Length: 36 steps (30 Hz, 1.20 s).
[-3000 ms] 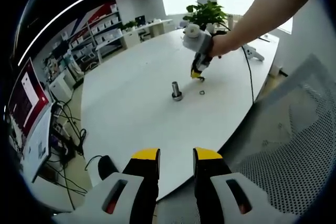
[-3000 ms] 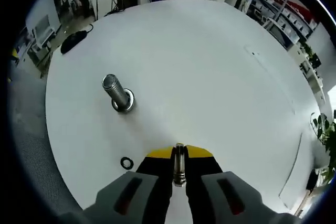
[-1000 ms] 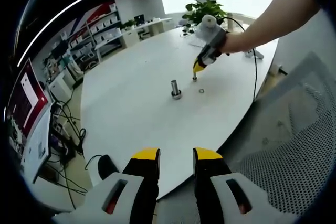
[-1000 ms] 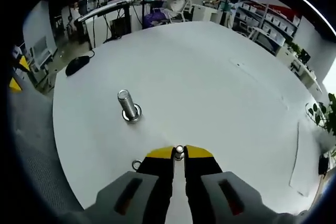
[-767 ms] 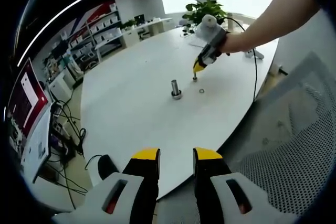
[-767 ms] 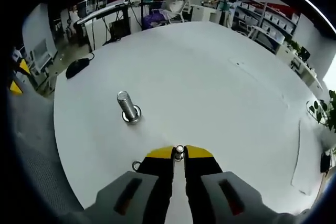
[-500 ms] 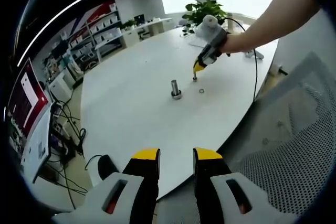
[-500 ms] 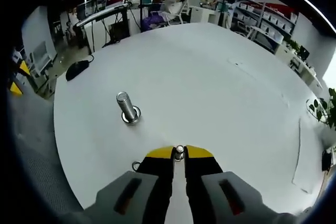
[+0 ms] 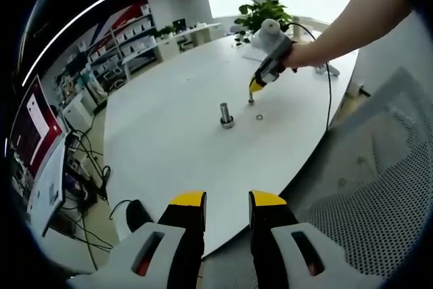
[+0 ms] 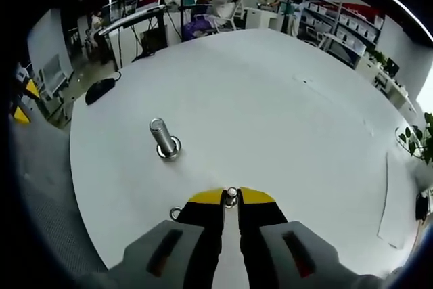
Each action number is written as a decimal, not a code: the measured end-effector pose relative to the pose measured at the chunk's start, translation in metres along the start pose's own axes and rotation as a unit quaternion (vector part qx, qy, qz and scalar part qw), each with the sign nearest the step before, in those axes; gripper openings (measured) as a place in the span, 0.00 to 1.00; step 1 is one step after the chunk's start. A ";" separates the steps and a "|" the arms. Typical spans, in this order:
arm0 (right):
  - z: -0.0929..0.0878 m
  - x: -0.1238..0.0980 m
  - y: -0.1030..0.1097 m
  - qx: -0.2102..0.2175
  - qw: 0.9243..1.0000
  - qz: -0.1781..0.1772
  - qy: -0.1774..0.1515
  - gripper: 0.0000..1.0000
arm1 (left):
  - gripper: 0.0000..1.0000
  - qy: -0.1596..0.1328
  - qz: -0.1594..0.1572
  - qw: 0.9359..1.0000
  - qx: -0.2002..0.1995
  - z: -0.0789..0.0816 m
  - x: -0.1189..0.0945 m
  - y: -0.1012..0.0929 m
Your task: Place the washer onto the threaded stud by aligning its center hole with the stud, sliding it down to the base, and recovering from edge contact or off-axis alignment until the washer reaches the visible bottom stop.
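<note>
A steel threaded stud (image 10: 164,139) stands upright on the white round table (image 10: 270,99), left of and beyond my right gripper (image 10: 231,198). That gripper is shut on a small steel washer (image 10: 231,193), held edge-on at the yellow tips above the table. A second washer (image 10: 175,212) lies flat on the table by the left jaw. In the left gripper view, the stud (image 9: 226,114) is mid-table, and the right gripper (image 9: 254,88) hangs just right of it with the washer (image 9: 251,100) at its tip. My left gripper (image 9: 226,199) is open and holds nothing, well back off the table's near edge.
The loose washer (image 9: 260,118) lies right of the stud. A potted plant (image 9: 265,15) and a black cable (image 9: 326,93) sit at the table's far side. A mesh chair (image 9: 369,214) is at the right, and a monitor (image 9: 34,126) at the left.
Since three seconds ago my right gripper has risen off the table with the washer, away from the loose washer. Over the last second it has barely shifted. The left gripper is still.
</note>
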State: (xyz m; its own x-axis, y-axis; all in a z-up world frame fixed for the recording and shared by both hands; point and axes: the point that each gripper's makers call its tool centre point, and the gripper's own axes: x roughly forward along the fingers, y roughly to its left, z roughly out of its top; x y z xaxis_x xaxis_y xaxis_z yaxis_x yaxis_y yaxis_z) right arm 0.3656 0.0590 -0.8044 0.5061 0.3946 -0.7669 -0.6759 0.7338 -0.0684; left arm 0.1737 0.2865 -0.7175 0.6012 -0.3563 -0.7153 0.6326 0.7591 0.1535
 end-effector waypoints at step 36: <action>-0.002 0.001 0.000 -0.019 1.000 0.002 0.004 0.12 | 0.23 0.000 -0.002 1.000 0.001 0.000 0.000 0.000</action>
State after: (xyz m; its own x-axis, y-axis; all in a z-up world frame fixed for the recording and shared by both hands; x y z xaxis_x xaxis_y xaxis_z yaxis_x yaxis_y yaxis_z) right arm 0.3648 0.0578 -0.8064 0.4994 0.3918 -0.7727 -0.6971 0.7113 -0.0898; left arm 0.1738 0.2862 -0.7176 0.5995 -0.3591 -0.7153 0.6352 0.7572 0.1522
